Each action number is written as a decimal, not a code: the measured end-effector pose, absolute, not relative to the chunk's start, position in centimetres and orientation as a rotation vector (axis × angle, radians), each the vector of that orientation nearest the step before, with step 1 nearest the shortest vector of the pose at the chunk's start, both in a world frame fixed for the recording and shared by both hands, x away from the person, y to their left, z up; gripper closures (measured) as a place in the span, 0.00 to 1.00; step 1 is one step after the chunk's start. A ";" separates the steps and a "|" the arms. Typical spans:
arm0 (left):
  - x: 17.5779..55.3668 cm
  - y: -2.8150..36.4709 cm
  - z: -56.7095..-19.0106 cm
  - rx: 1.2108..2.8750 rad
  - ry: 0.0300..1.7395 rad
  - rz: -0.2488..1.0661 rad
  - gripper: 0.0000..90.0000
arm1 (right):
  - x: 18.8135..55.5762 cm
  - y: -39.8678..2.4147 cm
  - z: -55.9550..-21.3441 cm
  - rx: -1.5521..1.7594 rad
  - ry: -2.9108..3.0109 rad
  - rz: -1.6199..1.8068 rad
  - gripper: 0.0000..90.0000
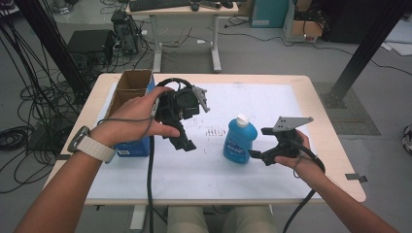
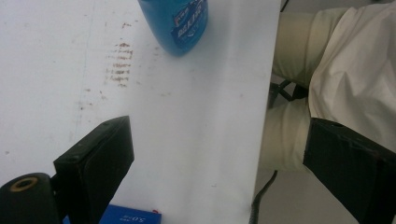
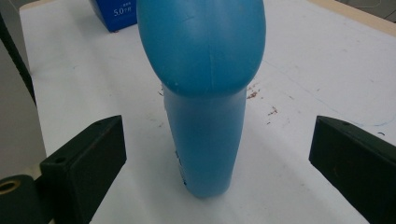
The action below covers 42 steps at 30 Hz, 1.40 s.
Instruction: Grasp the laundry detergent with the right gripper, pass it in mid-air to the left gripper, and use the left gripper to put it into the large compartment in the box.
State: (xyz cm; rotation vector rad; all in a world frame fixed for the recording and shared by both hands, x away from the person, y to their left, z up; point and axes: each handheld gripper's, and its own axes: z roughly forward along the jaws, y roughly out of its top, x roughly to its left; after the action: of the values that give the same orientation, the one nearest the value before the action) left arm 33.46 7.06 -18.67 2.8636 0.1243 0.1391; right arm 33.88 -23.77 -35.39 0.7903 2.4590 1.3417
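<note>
— So, how many things sit on the worktop [image 1: 311, 97]?

— Three, counting from the blue bottle [image 1: 239, 139]: that one bottle, standing upright with a white cap near the middle of the white sheet [image 1: 262, 102], one cardboard box [image 1: 130, 87] well to its left, and one blue carton [image 1: 132, 146] in front of that box, also left of the bottle. One patch of small brown marks [image 1: 216, 131] lies just left of the bottle.

— And the tongs?

— Two pairs. The right tongs [image 1: 256, 155] are just right of the bottle, low by its base, jaws spread wide; in the right gripper view the bottle [image 3: 205, 93] stands between the two jaws with a clear gap on each side, so nothing is gripped. The left tongs [image 1: 183, 139] hang above the sheet, left of the bottle, jaws also apart with nothing between them.

— How many hands?

— Two, one on each tool; the left wrist wears one watch [image 1: 90, 144].
</note>
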 end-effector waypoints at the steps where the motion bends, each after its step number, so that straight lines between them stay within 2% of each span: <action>1: 33.5 7.1 -18.7 2.864 0.125 0.139 0.10 | 33.9 -23.8 -35.4 0.786 2.460 1.343 0.04; 42: 33.5 7.3 -18.6 2.861 0.139 0.141 0.10 | 34.0 -23.7 -35.3 0.776 2.457 1.365 0.06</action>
State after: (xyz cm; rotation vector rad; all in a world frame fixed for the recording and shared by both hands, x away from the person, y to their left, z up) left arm 33.46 7.30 -18.57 2.8613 0.1393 0.1407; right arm 33.96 -23.71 -35.31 0.7755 2.4574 1.3648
